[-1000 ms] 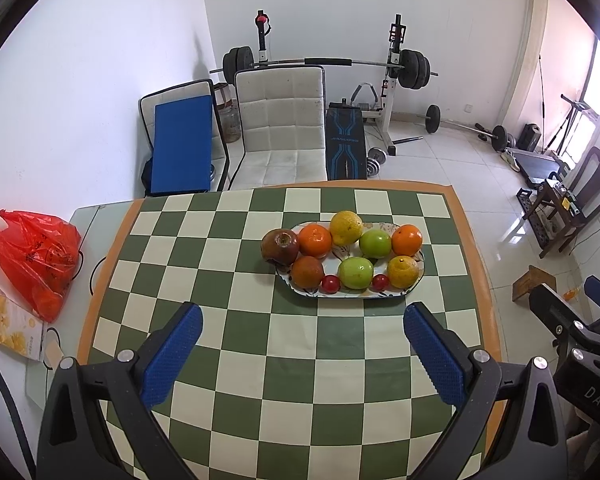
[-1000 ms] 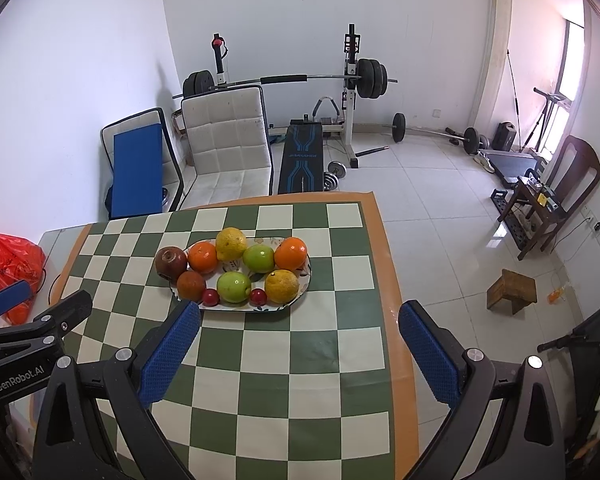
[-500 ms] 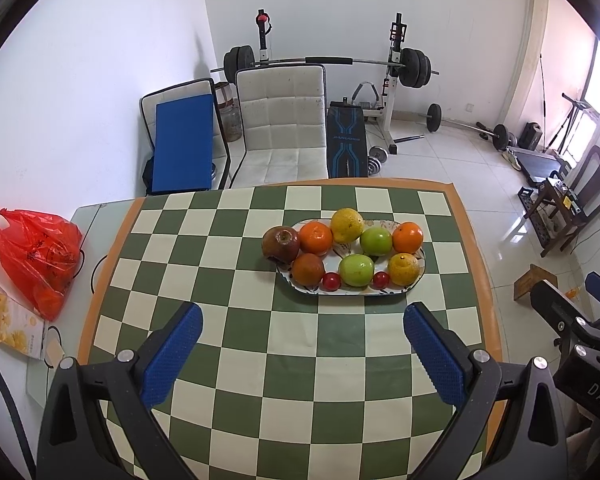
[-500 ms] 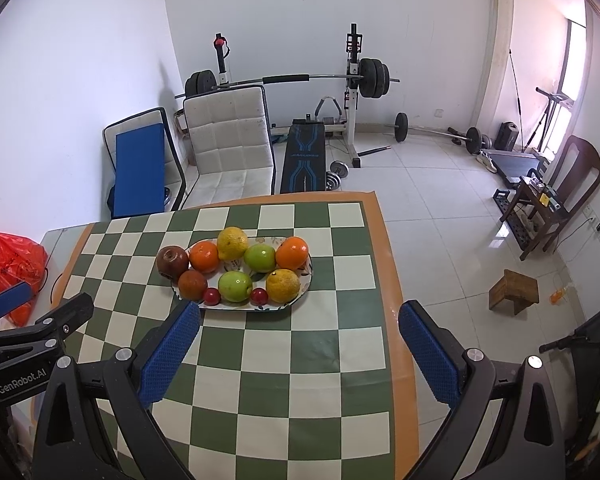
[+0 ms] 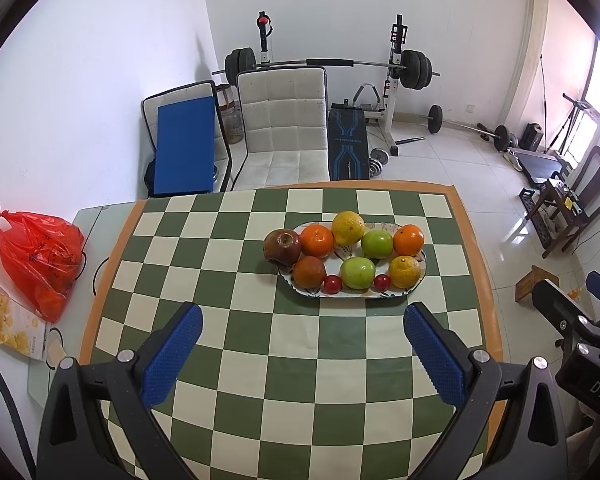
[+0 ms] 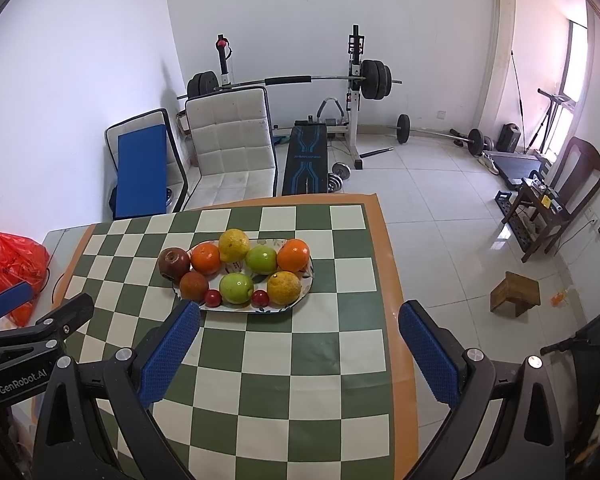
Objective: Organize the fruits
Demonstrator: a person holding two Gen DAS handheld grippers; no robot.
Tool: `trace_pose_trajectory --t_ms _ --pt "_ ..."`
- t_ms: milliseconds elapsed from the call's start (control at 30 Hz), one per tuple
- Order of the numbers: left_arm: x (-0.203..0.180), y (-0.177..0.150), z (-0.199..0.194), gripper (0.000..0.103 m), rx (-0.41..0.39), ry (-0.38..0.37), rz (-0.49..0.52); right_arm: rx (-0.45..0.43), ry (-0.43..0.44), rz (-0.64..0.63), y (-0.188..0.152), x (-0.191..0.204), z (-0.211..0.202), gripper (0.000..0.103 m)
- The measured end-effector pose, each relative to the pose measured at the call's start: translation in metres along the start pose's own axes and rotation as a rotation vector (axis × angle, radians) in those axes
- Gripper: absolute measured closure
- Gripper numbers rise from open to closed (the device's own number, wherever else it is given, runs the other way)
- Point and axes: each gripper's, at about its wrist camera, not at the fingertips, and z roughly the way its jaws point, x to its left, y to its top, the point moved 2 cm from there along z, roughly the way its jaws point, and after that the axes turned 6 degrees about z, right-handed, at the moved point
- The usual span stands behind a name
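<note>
An oval patterned plate (image 5: pixel 418 282) (image 6: pixel 307 276) sits on the green-and-white checkered table and holds several fruits: oranges, green apples (image 5: pixel 357 273) (image 6: pixel 236 288), yellow citrus and two small red fruits. A dark red apple (image 5: pixel 282 246) (image 6: pixel 174 262) rests at the plate's left end. My left gripper (image 5: pixel 302 350) is open and empty above the near table, short of the plate. My right gripper (image 6: pixel 298 350) is open and empty too, to the right of the left gripper; its left finger (image 6: pixel 168 354) is just in front of the plate's near left edge.
A red plastic bag (image 5: pixel 40 258) and a snack packet (image 5: pixel 4 324) lie on the glass table left of the checkered cloth (image 5: pixel 300 360). Chairs (image 5: pixel 284 128) stand behind the table. A weight bench and barbell rack stand at the back wall. The table's right edge (image 6: pixel 396 280) drops to tiled floor.
Both views have shifted very slightly; the plate sits a touch nearer and further right in the right wrist view. Both grippers stay open and empty.
</note>
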Motion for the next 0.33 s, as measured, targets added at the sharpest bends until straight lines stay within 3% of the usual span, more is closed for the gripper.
trace_pose_trajectory --t_ms 333 --pt "-0.0010 0.0025 -0.0082 0.000 -0.024 0.012 -0.006 0.003 0.000 -0.003 0.0018 -0.0008 0.0006 0.001"
